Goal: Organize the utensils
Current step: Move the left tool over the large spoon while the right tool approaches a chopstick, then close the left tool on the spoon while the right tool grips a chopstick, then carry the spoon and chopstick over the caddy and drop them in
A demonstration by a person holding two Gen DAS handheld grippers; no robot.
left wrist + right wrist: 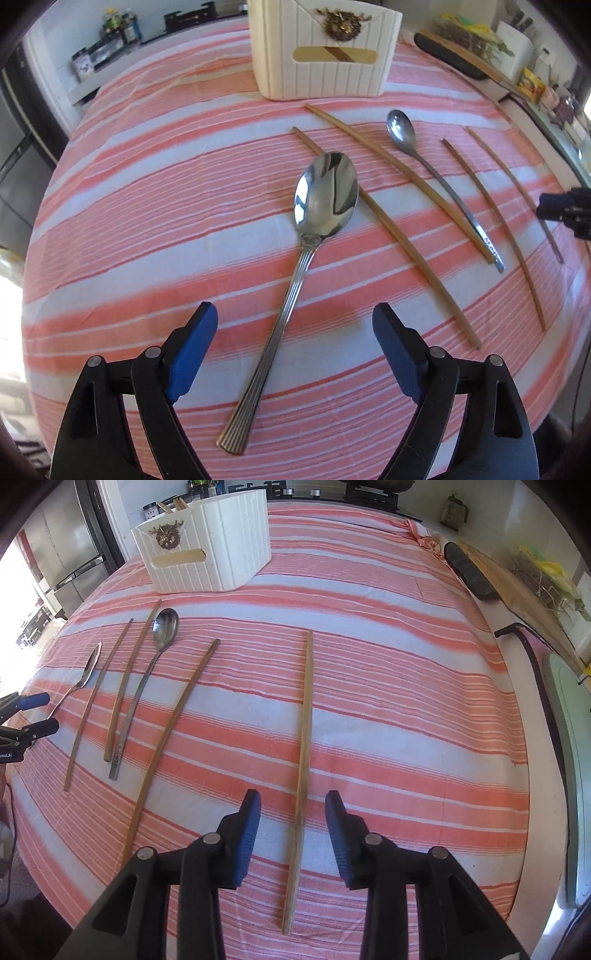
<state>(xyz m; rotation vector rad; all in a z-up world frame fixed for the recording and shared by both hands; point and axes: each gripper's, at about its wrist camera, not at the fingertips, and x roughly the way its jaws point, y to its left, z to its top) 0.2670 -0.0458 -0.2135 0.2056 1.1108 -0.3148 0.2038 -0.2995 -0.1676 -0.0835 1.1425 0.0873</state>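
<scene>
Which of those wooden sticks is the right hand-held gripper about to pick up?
Probably the lone chopstick lying apart from the rest: it runs straight between the open fingers of the right hand-held gripper. The other four lie off to the left among the spoons.

A pink-and-white striped tablecloth point(388, 686) is covering the table in a kitchen. A stainless steel refrigerator point(62, 557) is standing at the left of the right wrist view, with bright daylight glaring in beside it. Jars point(122, 26) are sitting on a white counter point(110, 70) behind the table.
</scene>
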